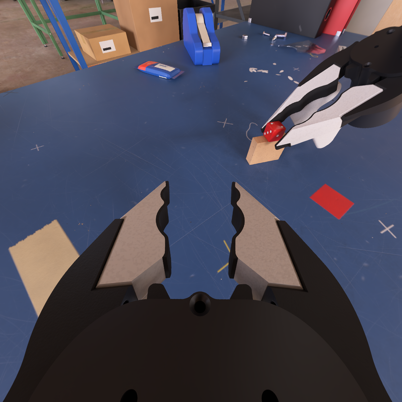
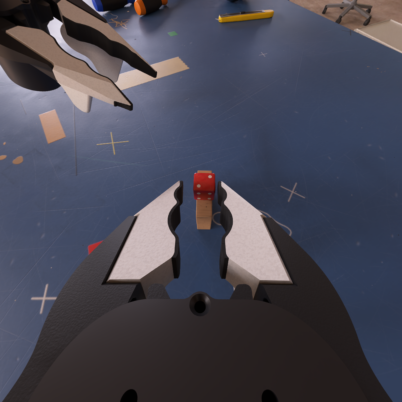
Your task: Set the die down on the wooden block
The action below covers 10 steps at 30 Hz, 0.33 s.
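Observation:
The red die [image 2: 204, 186] with white pips rests on top of the small wooden block [image 2: 203, 215], which stands on the blue table. My right gripper [image 2: 200, 185] is open, with its white fingers on either side of the die and a small gap on each side. In the left wrist view the die [image 1: 273, 131] sits on the far end of the block [image 1: 263, 152], between the right gripper's [image 1: 273, 137] tips. My left gripper [image 1: 200, 183] is open and empty, above bare table to the left of the block; it also shows in the right wrist view [image 2: 141, 91].
A blue tape dispenser [image 1: 201, 37], a blue packet [image 1: 159, 69] and loose bolts [image 1: 276, 36] lie at the far side. Cardboard boxes [image 1: 102, 41] stand beyond the table edge. A red patch [image 1: 331, 201] and tan tape strip [image 1: 41, 261] mark the table. A yellow utility knife [image 2: 245, 15] lies far off.

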Tool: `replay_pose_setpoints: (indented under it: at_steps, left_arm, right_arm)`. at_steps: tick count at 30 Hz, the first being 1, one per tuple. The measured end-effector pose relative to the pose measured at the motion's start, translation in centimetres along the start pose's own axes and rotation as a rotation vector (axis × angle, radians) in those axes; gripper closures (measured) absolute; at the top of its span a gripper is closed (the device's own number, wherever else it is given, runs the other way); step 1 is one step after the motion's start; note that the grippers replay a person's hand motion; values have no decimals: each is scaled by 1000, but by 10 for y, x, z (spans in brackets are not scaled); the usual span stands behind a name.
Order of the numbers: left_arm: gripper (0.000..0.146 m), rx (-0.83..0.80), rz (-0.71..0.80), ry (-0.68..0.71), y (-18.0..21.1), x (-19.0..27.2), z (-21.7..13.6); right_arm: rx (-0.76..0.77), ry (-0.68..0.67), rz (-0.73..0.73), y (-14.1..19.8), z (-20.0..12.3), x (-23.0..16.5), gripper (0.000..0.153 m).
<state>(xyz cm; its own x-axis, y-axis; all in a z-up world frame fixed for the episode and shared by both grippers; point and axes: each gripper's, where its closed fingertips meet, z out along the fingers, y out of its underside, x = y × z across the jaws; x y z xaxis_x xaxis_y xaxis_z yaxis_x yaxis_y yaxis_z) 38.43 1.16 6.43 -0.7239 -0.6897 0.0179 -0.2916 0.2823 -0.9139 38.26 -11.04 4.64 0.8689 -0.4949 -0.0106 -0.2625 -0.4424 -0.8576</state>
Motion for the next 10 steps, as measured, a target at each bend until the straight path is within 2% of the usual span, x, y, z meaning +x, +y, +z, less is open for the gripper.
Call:
replay_pose_setpoints:
  at_steps: [8, 10]
  left_arm:
    - [89, 12, 1, -21, 0, -6, -4]
    - [88, -12, -16, 15, 3, -5, -5]
  right_arm:
    - [3, 10, -13, 0, -1, -1, 121]
    - [11, 7, -8, -1, -2, -2, 121]
